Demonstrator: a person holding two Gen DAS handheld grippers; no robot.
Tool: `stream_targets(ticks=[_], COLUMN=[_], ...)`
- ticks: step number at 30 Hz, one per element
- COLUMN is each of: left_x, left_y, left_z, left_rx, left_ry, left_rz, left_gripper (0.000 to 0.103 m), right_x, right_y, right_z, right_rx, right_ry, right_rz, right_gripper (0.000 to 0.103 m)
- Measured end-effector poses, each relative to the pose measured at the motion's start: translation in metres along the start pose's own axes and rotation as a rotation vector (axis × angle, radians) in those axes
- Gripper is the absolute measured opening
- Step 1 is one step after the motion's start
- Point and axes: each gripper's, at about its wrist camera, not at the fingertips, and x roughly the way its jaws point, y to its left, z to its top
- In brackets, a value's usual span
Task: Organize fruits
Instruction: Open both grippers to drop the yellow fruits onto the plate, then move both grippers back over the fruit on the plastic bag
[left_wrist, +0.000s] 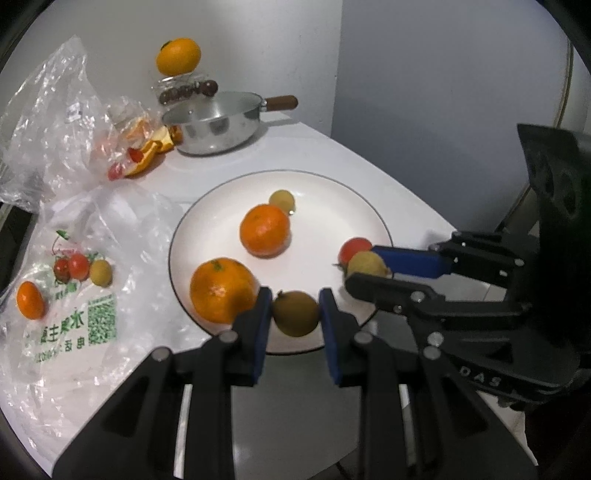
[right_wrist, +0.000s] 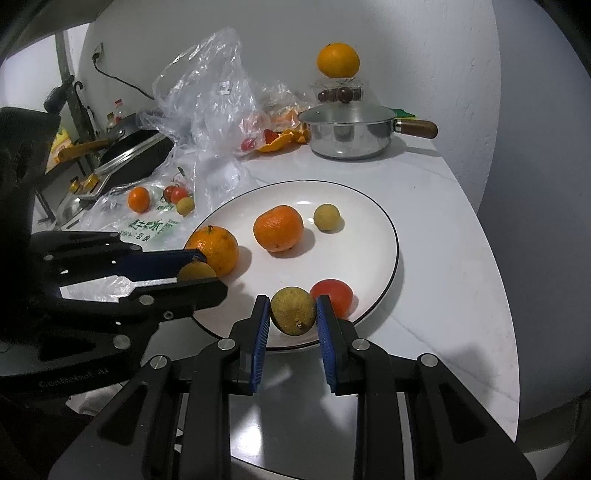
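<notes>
1. The left gripper (left_wrist: 295, 314) pinches a small yellow-brown fruit (left_wrist: 295, 313) between its pads.
2. The right gripper (right_wrist: 293, 312) pinches another small fruit (right_wrist: 293, 311) the same way.
3. Both fruits hang just over the near edge of the plate (right_wrist: 369, 236), which lies ahead of and under the fingers.
4. Next job, I think: let them go there.

Dim, cool, even light. Brightest patch on the plate (left_wrist: 332, 184) at centre, with a small glare spot near its far rim (right_wrist: 304, 202). Soft shadows beside the fruit toward 3 o'clock in the right wrist view. Strong fisheye bending; black vignette at all corners. Gripper bodies at 6 o'clock slightly soft. Grain on the wall at 12 o'clock.
</notes>
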Motion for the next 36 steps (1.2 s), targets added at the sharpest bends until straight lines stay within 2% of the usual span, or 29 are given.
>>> stream_targets(ticks=[15,30,32,34,36], left_x=[0.004,-0.026,-0.032,-0.038,-0.043], left_y=[0.006,0.022,0.025,0.028,0.033], left_z=[0.0,-0.009,-0.012,-0.015,-0.018], left_rx=[-0.033,-0.049,-0.051,-0.057,-0.067], left_ry=[0.024,-0.033,-0.043,-0.053,-0.065], left_rz=[-0.004,0.011,0.015,0.018,0.022], left_gripper=[0.031,0.033,0.035,0.044,0.047], right_x=[0.003,-0.004,-0.005,-0.006,-0.006], right_y=[-0.001,0.017,0.022,0.026,0.033], right_z=[0.002,0.008,0.009,0.01,0.011], right_rx=[-0.002,-0.028,-0.035,-0.04,-0.046], right_ry=[0.01,-0.001,-0.003,-0.004,-0.006], right_rz=[0.009,-0.018,-0.019,-0.019,-0.019], right_gripper=[0.027,0.027,0.027,0.027,0.027])
